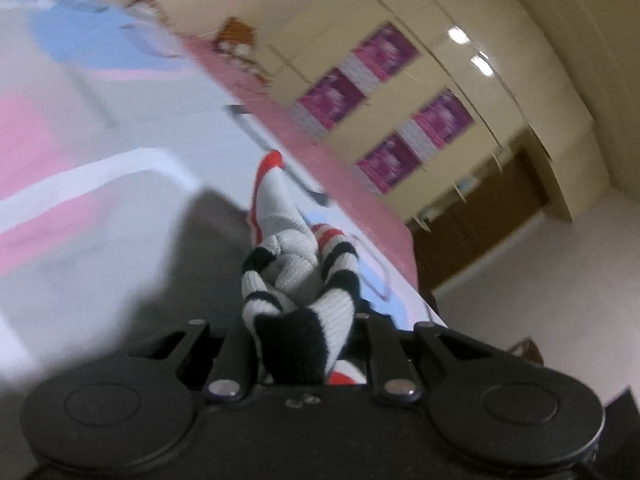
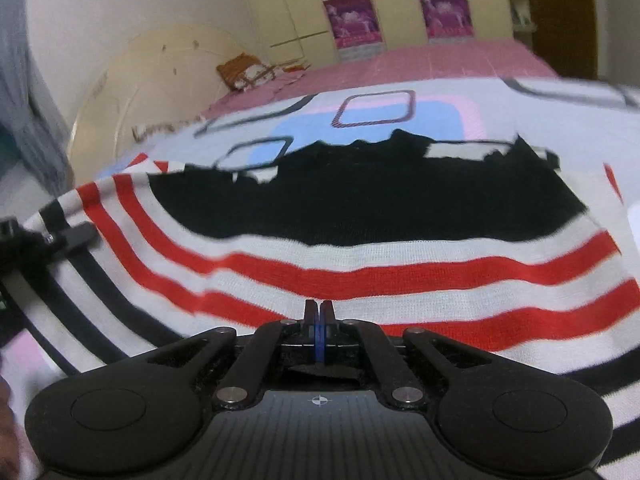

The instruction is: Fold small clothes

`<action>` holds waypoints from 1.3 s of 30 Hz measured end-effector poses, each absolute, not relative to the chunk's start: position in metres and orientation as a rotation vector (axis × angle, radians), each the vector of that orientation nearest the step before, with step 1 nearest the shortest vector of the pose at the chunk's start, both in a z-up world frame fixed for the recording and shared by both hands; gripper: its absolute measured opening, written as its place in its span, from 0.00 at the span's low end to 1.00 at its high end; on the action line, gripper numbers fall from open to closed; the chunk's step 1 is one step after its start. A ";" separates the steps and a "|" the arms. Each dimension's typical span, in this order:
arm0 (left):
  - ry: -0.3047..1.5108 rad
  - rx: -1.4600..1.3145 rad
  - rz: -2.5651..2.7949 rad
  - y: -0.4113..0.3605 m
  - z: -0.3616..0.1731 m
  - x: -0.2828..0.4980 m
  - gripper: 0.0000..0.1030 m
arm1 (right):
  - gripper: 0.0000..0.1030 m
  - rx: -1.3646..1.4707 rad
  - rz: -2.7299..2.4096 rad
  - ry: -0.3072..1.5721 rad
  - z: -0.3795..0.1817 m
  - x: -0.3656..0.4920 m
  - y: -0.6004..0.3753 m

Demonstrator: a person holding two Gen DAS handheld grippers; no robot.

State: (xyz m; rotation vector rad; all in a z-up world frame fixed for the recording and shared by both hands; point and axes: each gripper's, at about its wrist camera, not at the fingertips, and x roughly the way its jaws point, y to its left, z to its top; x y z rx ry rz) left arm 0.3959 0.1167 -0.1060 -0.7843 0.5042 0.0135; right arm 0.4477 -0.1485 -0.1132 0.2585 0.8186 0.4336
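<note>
A small striped garment (image 2: 360, 240), white with red and black stripes and a black panel, lies spread on the bed sheet (image 2: 520, 120). My right gripper (image 2: 319, 308) is shut on the garment's near edge, fingers together. My left gripper (image 1: 304, 332) is shut on a bunched part of the same garment (image 1: 296, 280), which hides its fingertips. The left gripper also shows at the left edge of the right wrist view (image 2: 60, 236), holding the garment's left side.
The bed has a white sheet with pink and blue squares (image 1: 100, 80) over a pink cover (image 2: 440, 60). An orange and white cloth (image 2: 244, 72) lies at the bed's far edge. Cupboards with magenta posters (image 1: 384, 104) stand behind.
</note>
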 end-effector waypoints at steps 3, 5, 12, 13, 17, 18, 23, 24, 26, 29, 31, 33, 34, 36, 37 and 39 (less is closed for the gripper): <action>0.515 -0.701 -0.054 0.077 -0.081 0.410 0.15 | 0.00 0.370 0.389 0.758 -0.097 0.444 -0.195; 0.539 -0.652 -0.103 0.045 -0.069 0.422 0.15 | 0.00 0.392 0.348 0.717 -0.083 0.439 -0.232; 0.788 -0.390 -0.282 -0.100 -0.084 0.462 0.18 | 0.00 0.525 0.222 0.670 -0.065 0.427 -0.351; 0.858 -0.354 -0.310 -0.119 -0.097 0.471 0.22 | 0.00 0.544 0.219 0.672 -0.065 0.424 -0.361; 0.927 -0.175 -0.381 -0.172 -0.113 0.465 0.48 | 0.77 0.608 0.161 0.686 -0.069 0.414 -0.393; 0.924 -0.226 -0.417 -0.165 -0.104 0.459 0.48 | 0.77 0.622 0.198 0.649 -0.066 0.407 -0.400; 0.806 -0.330 -0.314 -0.091 -0.069 0.436 0.46 | 0.59 0.670 0.334 0.713 -0.065 0.414 -0.395; 0.796 -0.329 -0.276 -0.073 -0.068 0.441 0.44 | 0.59 0.675 0.366 0.733 -0.066 0.418 -0.389; 0.793 -0.344 -0.226 -0.044 -0.072 0.462 0.40 | 0.59 0.681 0.409 0.776 -0.072 0.429 -0.374; 0.828 -0.378 -0.241 -0.020 -0.091 0.484 0.27 | 0.59 0.642 0.433 0.844 -0.080 0.446 -0.350; 0.847 -0.386 -0.270 -0.016 -0.106 0.498 0.26 | 0.59 0.614 0.431 0.888 -0.089 0.457 -0.338; 0.855 -0.388 -0.295 -0.016 -0.112 0.502 0.28 | 0.58 0.591 0.436 0.915 -0.095 0.466 -0.326; 0.853 -0.386 -0.305 -0.017 -0.113 0.503 0.28 | 0.50 0.565 0.433 0.917 -0.097 0.468 -0.320; 0.844 -0.379 -0.326 -0.019 -0.115 0.503 0.28 | 0.25 0.473 0.415 0.929 -0.099 0.472 -0.306; 0.841 -0.378 -0.334 -0.023 -0.117 0.506 0.28 | 0.24 0.449 0.411 0.913 -0.099 0.470 -0.304; 0.829 -0.384 -0.369 -0.020 -0.113 0.496 0.25 | 0.21 0.405 0.397 0.867 -0.093 0.458 -0.304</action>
